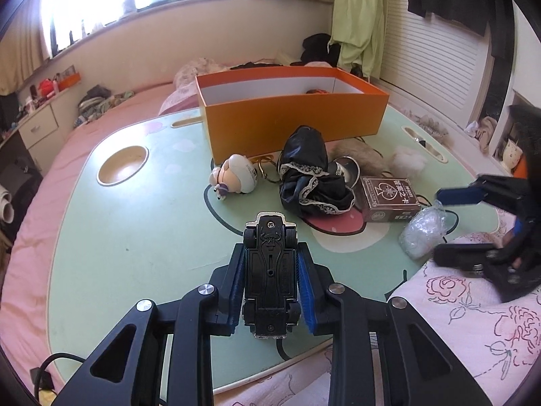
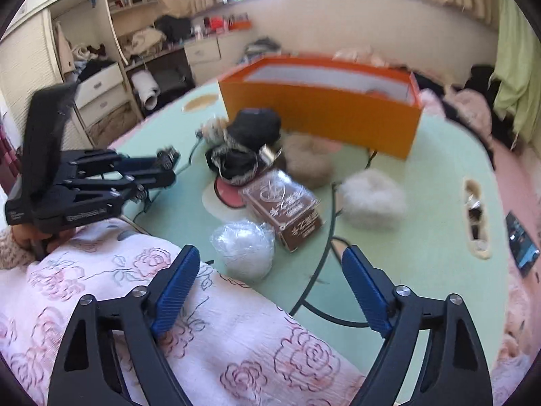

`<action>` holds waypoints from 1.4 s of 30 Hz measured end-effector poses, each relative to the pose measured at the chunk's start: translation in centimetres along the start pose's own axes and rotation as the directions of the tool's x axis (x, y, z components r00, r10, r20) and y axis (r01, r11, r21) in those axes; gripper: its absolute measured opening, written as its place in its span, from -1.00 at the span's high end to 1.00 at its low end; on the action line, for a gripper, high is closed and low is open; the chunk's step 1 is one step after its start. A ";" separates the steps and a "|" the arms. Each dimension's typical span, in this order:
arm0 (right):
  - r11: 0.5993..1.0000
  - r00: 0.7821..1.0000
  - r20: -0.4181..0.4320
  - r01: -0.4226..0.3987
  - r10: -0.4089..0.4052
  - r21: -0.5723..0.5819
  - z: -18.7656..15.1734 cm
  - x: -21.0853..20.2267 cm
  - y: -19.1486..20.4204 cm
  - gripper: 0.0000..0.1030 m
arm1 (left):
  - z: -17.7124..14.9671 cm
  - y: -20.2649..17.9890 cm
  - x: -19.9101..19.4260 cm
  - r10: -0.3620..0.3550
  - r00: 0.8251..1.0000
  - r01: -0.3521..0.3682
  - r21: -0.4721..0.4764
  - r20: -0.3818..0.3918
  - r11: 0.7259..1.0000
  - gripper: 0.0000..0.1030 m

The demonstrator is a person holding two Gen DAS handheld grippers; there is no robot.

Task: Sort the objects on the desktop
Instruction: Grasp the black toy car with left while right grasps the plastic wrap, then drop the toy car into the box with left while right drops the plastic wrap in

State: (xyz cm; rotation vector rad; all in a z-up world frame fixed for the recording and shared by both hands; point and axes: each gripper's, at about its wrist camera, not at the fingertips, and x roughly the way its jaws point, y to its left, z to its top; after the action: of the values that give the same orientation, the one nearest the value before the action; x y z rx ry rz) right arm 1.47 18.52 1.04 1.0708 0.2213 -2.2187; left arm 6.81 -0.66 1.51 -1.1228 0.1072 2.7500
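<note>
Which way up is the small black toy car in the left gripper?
Upside down: the small black toy car shows its chassis and wheels, clamped between the left gripper's blue pads.

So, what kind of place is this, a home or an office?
Most likely a bedroom at home. The green lap table stands on a bed with a pink sheet, a drawer unit and open shelves with clothes line the wall, and curtains hang by the window.

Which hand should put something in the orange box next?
Left. The left gripper is already shut on the toy car, facing the orange box. The right gripper is open and empty, near the plastic bag.
</note>
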 end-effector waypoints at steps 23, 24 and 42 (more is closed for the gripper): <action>0.997 0.996 0.092 -0.016 0.009 0.080 3.1 -2.1 -2.3 0.36 | 7.3 0.0 -4.8 -0.042 0.977 0.041 0.010 0.210 0.999 0.48; 0.997 0.994 0.110 -0.005 -0.004 0.078 3.9 -2.6 -2.4 0.36 | 8.5 -0.1 -4.9 -0.038 0.974 0.035 0.018 0.224 0.999 0.48; 0.966 0.984 0.041 0.163 -0.174 0.199 17.7 7.2 -8.2 0.33 | 19.1 1.0 11.0 -0.005 1.000 0.001 -0.129 -0.028 0.992 0.29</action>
State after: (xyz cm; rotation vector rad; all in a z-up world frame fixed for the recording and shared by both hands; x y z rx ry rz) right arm -18.17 14.03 6.13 1.1244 0.0721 -2.4620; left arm -14.23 2.29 7.45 -1.1922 -0.0706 2.7735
